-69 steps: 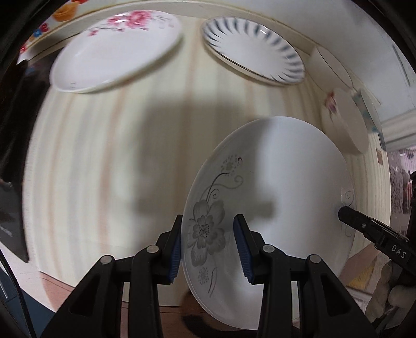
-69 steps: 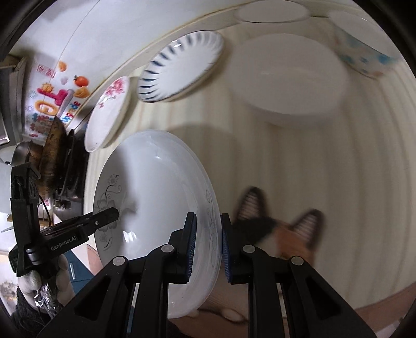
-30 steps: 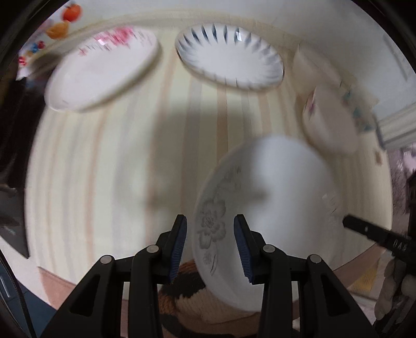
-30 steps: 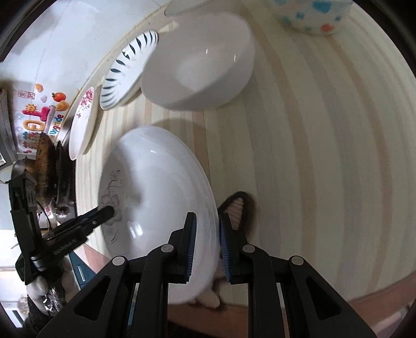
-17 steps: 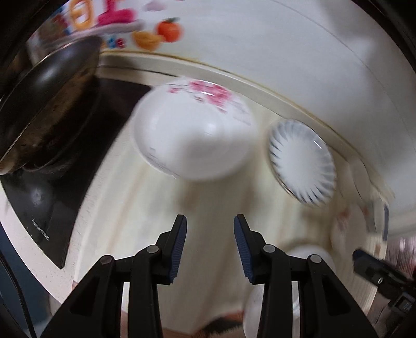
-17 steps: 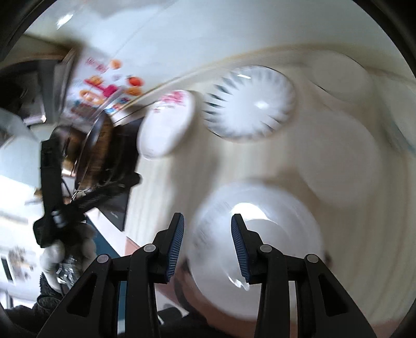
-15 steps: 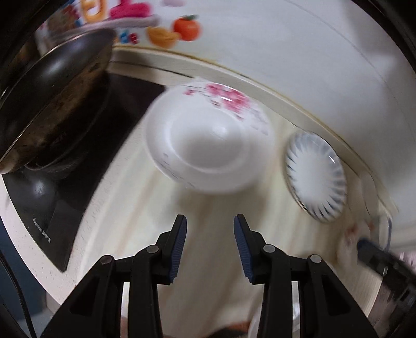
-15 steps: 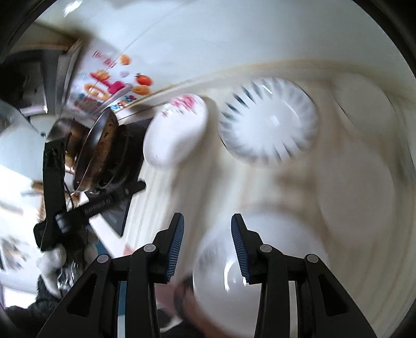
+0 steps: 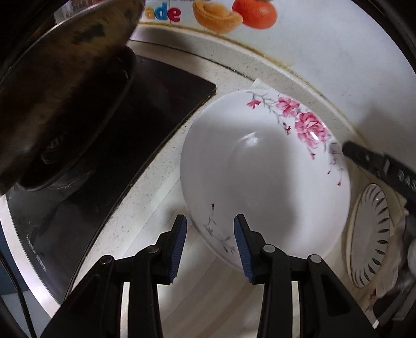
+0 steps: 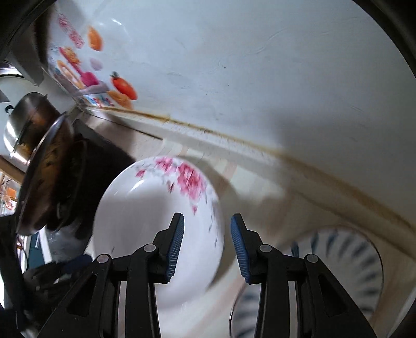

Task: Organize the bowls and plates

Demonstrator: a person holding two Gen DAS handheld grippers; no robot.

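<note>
A white plate with pink flowers (image 9: 265, 179) lies on the striped counter by the stove. My left gripper (image 9: 209, 241) is open, its jaws on either side of the plate's near left rim, not closed on it. My right gripper (image 10: 206, 240) is open with its jaws straddling the plate's right rim (image 10: 156, 223); its tip shows in the left wrist view (image 9: 374, 166) over the plate's far right edge. A white plate with dark blue rim streaks (image 9: 369, 234) lies just right of it and also shows in the right wrist view (image 10: 345, 270).
A black glass stove top (image 9: 85, 166) with a dark wok (image 9: 52, 78) on it fills the left side. A white wall (image 10: 260, 65) with fruit stickers (image 9: 234, 13) runs along the counter's back edge. A steel pot (image 10: 23, 124) stands behind the wok.
Both grippers let go of the grey-flower plate and moved left to the pink-flower plate. Both now stand open around its rim, much closer than half a second ago.
</note>
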